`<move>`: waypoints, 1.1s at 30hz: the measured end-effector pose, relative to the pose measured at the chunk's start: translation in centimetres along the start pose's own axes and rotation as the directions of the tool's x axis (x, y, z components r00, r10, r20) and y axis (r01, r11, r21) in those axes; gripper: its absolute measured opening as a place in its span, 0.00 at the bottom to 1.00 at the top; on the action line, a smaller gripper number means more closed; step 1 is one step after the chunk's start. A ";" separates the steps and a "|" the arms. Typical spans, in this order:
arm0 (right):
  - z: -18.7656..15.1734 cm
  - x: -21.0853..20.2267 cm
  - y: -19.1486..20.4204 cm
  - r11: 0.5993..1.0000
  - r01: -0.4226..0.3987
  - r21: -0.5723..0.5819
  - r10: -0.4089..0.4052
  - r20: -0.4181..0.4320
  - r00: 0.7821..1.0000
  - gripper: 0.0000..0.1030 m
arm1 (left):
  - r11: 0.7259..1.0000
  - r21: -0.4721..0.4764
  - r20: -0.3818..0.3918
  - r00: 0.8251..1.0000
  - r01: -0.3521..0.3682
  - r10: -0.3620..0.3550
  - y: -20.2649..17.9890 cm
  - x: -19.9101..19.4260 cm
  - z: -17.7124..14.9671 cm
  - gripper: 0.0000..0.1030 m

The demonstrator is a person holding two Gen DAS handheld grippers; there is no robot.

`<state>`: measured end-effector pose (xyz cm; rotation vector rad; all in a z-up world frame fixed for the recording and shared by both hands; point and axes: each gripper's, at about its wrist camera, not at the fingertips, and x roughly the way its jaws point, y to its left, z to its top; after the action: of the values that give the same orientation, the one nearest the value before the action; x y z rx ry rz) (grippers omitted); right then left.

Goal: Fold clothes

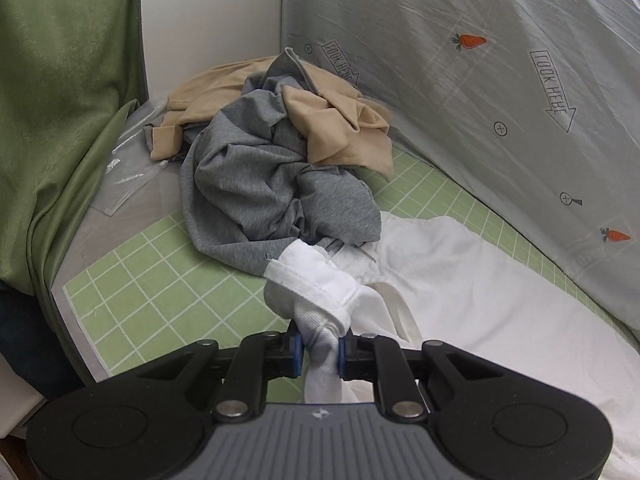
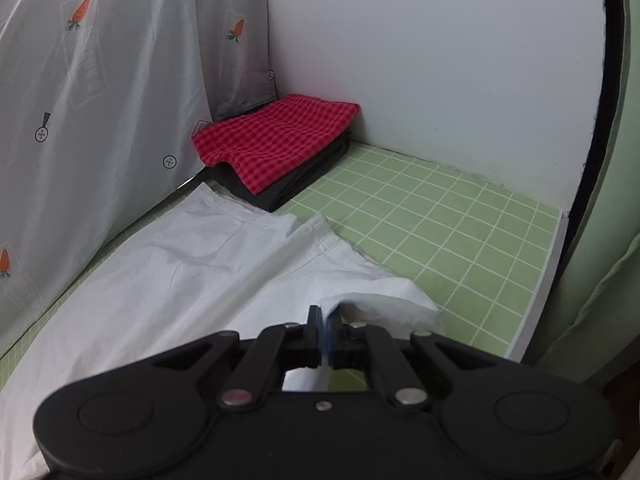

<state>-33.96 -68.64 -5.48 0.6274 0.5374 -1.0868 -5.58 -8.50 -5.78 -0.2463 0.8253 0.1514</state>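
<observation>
Both views are evenly and softly lit, neither dim nor harsh, with no clear single source. Shadows are faint: a soft one lies under the heap of grey clothes (image 1: 276, 184) and in its folds. The white garment (image 1: 460, 280) is bright, nearly washed out, with little weave showing. Fisheye bending curves the straight grid of the green mat (image 2: 440, 232) and darkens the corners into black arcs. The right tongs (image 2: 325, 322) show motion blur at the blue pads.
</observation>
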 end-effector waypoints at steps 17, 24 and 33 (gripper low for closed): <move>6.3 2.6 6.9 0.997 -0.071 -0.026 0.074 0.155 0.985 0.02 | 0.996 -0.077 0.073 0.996 0.050 -0.044 -4.6 2.0 5.9 0.16; 11.2 12.0 16.8 0.986 -0.094 -0.138 0.116 0.165 0.979 0.02 | 0.996 -0.077 0.082 0.996 0.040 -0.034 -9.4 8.1 10.5 0.16; 12.3 25.4 28.4 0.949 -0.117 -0.295 0.129 0.022 0.991 0.57 | 1.000 0.018 0.017 1.000 0.000 0.000 -14.8 20.1 13.4 0.59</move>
<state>2.88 -84.08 -8.26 0.3723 0.6022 -0.8790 20.72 -18.31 -9.60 -0.2281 0.8096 0.1456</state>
